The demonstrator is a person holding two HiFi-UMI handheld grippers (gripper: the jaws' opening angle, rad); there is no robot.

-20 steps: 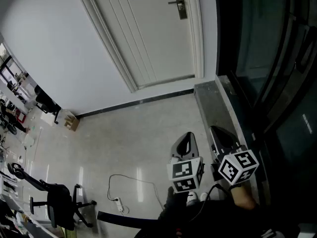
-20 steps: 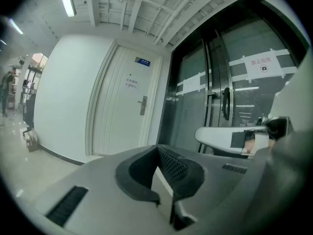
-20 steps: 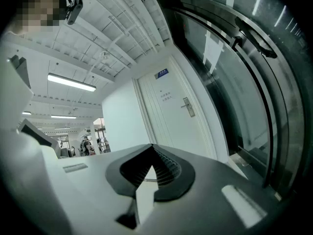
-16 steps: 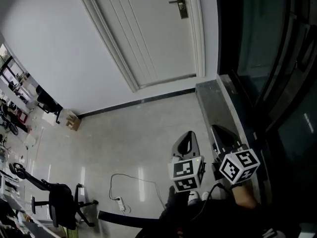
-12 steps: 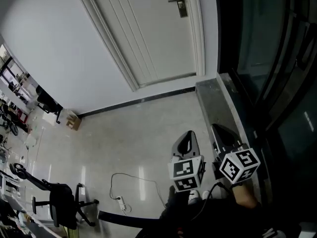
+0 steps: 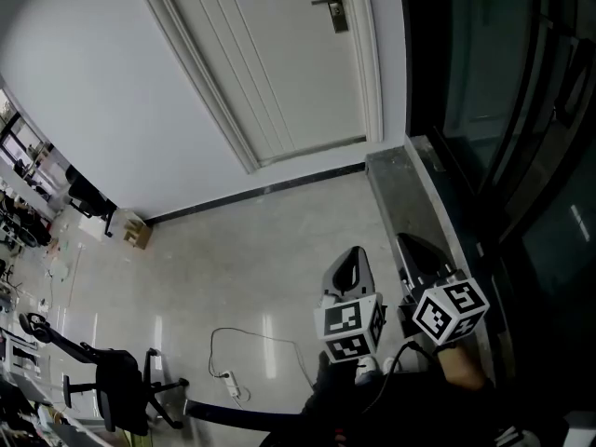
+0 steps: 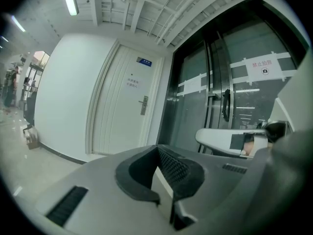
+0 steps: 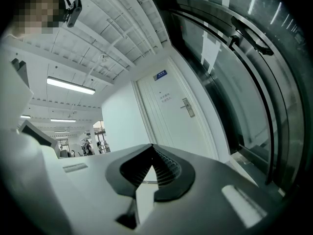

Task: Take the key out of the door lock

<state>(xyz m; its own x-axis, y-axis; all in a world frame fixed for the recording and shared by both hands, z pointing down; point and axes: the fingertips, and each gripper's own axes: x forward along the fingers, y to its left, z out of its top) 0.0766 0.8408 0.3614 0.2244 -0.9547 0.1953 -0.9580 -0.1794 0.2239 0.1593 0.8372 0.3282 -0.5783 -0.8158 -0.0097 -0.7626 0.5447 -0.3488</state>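
Head view: door lock (image 6: 330,4) lies far ahead across the floor, on the door's right edge, key too small to see; left tongs (image 6: 350,259) and right tongs (image 6: 413,250) both closed, empty, about equally distant.

My right gripper (image 8: 152,149), jaws pressed together with nothing between, faces a white door (image 8: 168,124); its lock plate (image 8: 186,107) lies well ahead.

- Sign (image 7: 265,67) on the glass door: white sheet, a line of red Chinese characters above a round symbol; too small to read reliably.
- Blue plate (image 7: 144,61) high on the white door (image 7: 115,116): print illegible.
- White notice (image 7: 133,83) below it: illegible.
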